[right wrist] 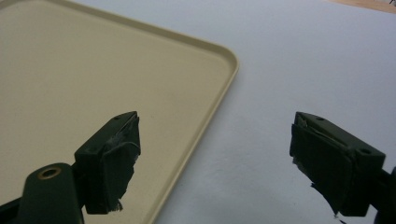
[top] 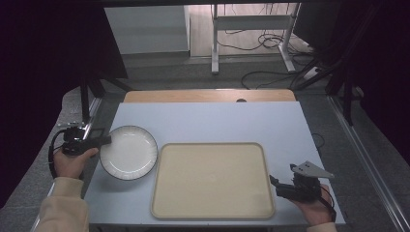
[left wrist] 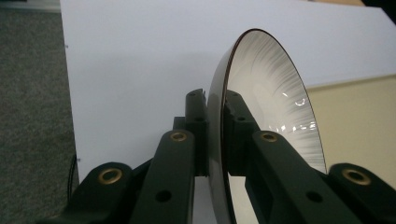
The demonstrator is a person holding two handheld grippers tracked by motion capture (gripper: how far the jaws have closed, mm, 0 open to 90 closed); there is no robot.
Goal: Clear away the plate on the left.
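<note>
A white plate [top: 128, 152] with a dark rim sits left of a beige tray [top: 211, 180] on the white table. My left gripper [top: 102, 140] is shut on the plate's left rim. In the left gripper view the plate [left wrist: 271, 102] stands edge-on between the two black jaws, and the pads [left wrist: 198, 126] press on both sides of the rim. My right gripper [top: 275, 182] is held at the tray's lower right edge. In the right gripper view its jaws stand wide apart, the gripper [right wrist: 215, 158] open over the tray's corner [right wrist: 219, 74] with nothing between them.
The white table top [top: 212, 121] has bare room behind the plate and tray. A wooden strip [top: 208, 95] runs along the far edge. Beyond it are a metal stand [top: 251, 34] and cables on the floor. Dark curtains close both sides.
</note>
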